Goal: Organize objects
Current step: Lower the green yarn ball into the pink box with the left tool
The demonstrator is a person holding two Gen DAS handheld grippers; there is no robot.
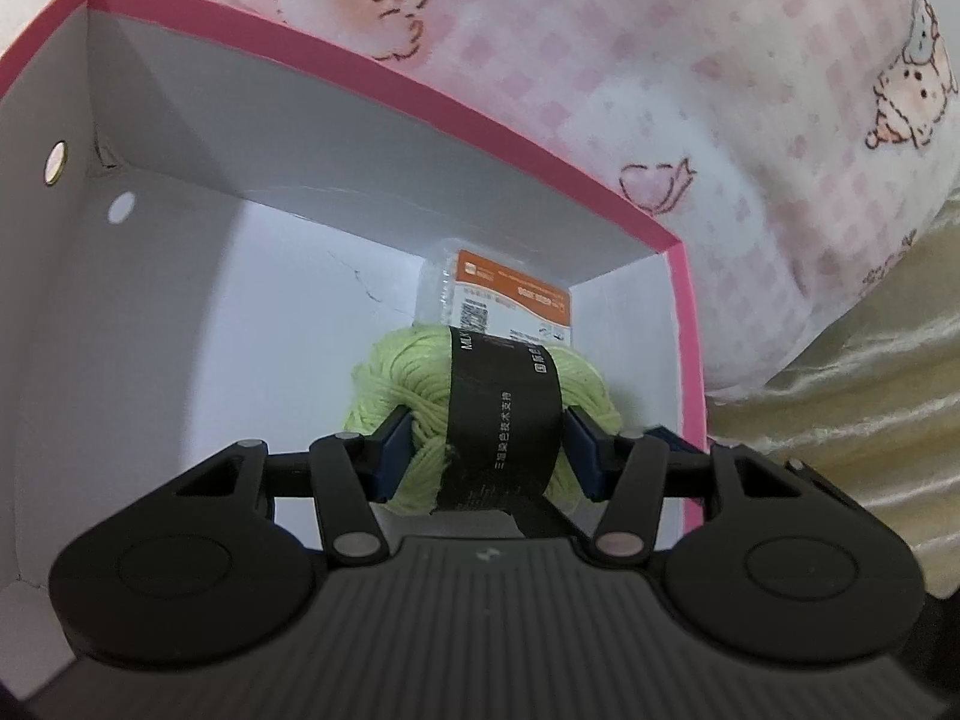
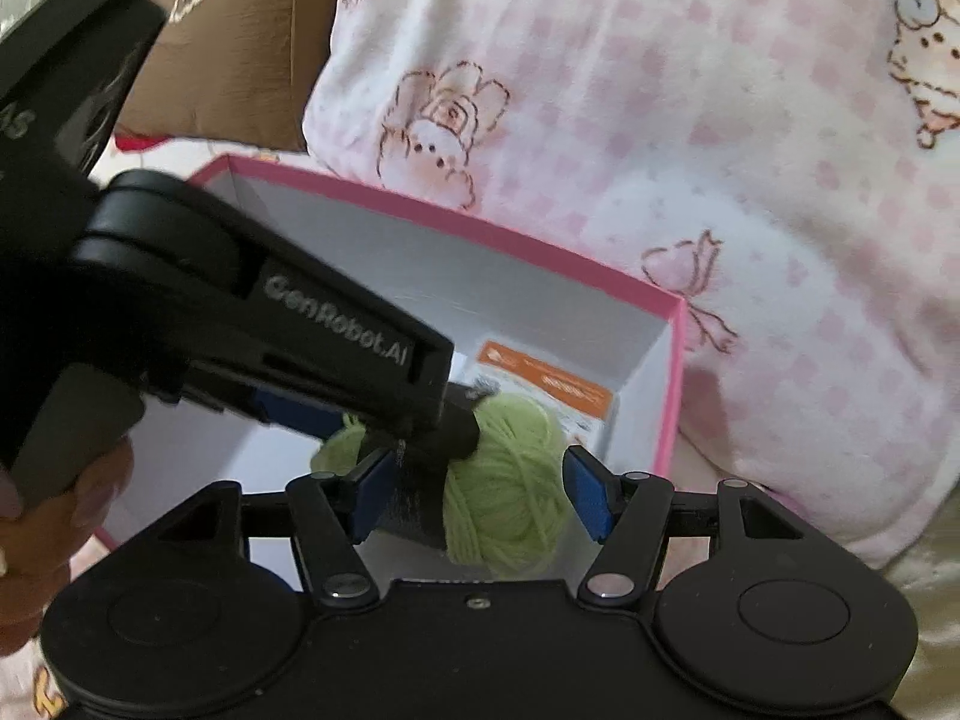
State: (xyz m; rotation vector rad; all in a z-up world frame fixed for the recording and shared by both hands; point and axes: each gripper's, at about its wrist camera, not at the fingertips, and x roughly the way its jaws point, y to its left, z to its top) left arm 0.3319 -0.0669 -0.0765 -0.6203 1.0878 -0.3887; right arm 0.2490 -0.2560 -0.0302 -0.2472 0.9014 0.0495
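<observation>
A ball of pale green yarn [image 1: 480,414], wrapped in a black paper band, hangs just inside a white box with a pink rim [image 1: 372,69], low toward the box's corner at about four o'clock. The left claw [image 1: 486,450] grips it — blue pads pressed into the wool on both sides, across the band. The yarn's long axis runs side to side between the pads, with the band circling its middle.

Behind the yarn, at twelve o'clock from the claw, a clear packet with an orange label [image 1: 510,300] leans against the far wall.

The right claw [image 2: 474,492] hovers just outside the near wall, its pads spread and holding nothing; the left one is plainly nearer the yarn. From the right wrist view the yarn [image 2: 510,480] appears between the right pads, but whether they touch it is unclear — the left claw's body covers part of it.

Whether the yarn rests on the box floor cannot be seen. A pink bunny-print blanket [image 2: 690,120] lies beyond.
</observation>
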